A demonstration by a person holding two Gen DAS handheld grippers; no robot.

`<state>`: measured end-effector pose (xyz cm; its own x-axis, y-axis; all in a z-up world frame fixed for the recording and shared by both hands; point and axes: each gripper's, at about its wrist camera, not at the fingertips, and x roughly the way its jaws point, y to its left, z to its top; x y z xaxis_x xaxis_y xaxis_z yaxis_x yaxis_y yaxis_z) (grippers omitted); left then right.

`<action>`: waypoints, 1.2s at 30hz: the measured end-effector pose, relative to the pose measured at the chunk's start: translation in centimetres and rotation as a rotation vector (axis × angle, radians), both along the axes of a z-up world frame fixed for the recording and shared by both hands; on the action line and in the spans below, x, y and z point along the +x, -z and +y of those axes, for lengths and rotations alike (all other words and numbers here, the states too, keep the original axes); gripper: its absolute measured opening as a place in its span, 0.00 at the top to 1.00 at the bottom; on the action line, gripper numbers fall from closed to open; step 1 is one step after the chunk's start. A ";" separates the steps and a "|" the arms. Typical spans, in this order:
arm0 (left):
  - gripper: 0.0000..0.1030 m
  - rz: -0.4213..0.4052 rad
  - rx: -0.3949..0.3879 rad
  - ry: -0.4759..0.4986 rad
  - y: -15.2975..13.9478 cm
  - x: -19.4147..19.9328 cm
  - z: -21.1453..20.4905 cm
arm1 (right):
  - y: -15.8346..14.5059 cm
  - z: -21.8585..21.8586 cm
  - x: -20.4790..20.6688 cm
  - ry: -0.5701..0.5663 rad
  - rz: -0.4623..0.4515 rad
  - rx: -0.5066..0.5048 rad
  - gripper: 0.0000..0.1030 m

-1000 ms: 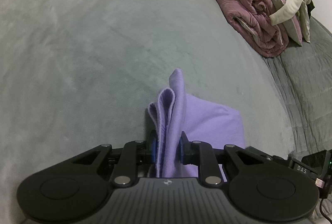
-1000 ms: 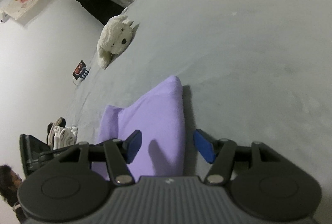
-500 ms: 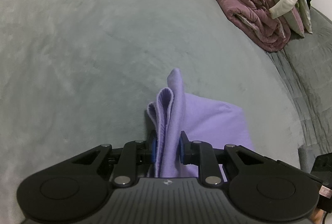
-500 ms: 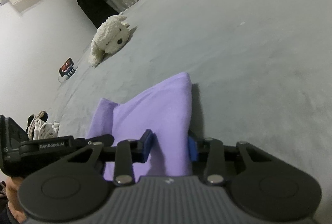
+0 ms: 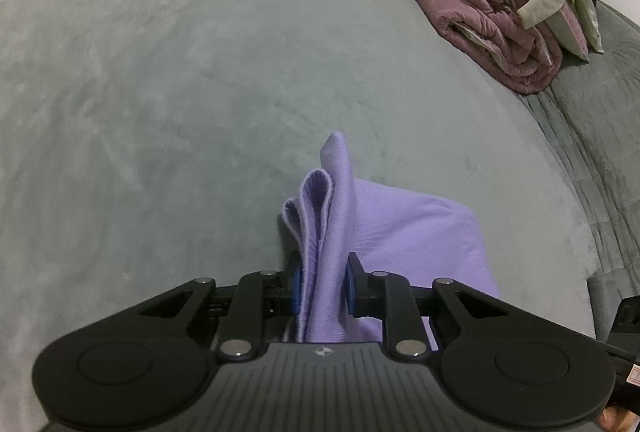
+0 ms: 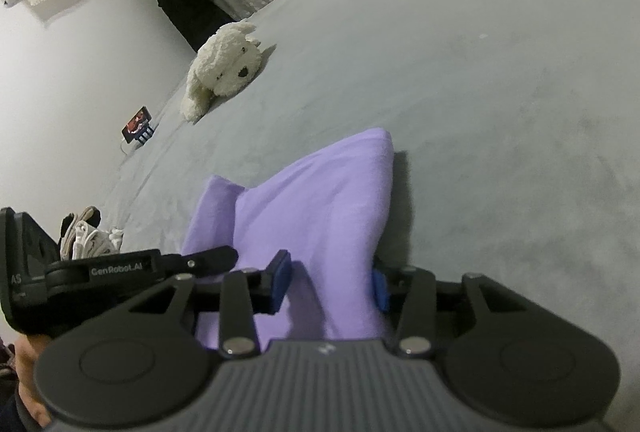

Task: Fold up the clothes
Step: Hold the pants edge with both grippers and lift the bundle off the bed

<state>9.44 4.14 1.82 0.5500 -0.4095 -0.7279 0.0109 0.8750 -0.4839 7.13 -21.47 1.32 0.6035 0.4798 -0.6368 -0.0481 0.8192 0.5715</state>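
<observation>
left claw (image 5: 322,290) pinches lilac cloth (image 5: 400,232); right claw (image 6: 330,282) opening around it.

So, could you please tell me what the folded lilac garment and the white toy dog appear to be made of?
The folded lilac garment looks like a soft matte knit, perhaps cotton jersey: fine ribbing shows on its layered edges, with no sheen. The white toy dog seems to be curly synthetic plush, judging by its shaggy, tufted pile; its black nose looks smooth, though I cannot tell the material.

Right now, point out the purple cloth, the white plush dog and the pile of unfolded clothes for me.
purple cloth (image 5: 420,232), left wrist view, on its flat folded panel.
white plush dog (image 6: 230,62), right wrist view, on its head.
pile of unfolded clothes (image 5: 500,12), left wrist view, on the mauve bundle.
</observation>
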 end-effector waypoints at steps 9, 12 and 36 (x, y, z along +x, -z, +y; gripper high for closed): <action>0.80 -0.003 0.013 -0.003 -0.2 -0.2 -0.1 | -0.1 0.6 -0.1 0.007 -0.006 -0.018 0.55; 0.80 0.001 0.010 -0.004 -0.2 -0.1 -0.1 | -0.2 0.8 -0.1 0.009 -0.010 -0.030 0.55; 0.85 -0.100 0.112 0.034 -2.6 -1.1 -1.6 | -2.4 3.9 -1.7 -0.006 -0.125 -0.357 0.84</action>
<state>8.37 2.52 4.42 0.6094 -0.3483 -0.7123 0.0843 0.9217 -0.3785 5.43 -17.61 3.67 0.6851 0.2447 -0.6861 -0.1045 0.9651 0.2400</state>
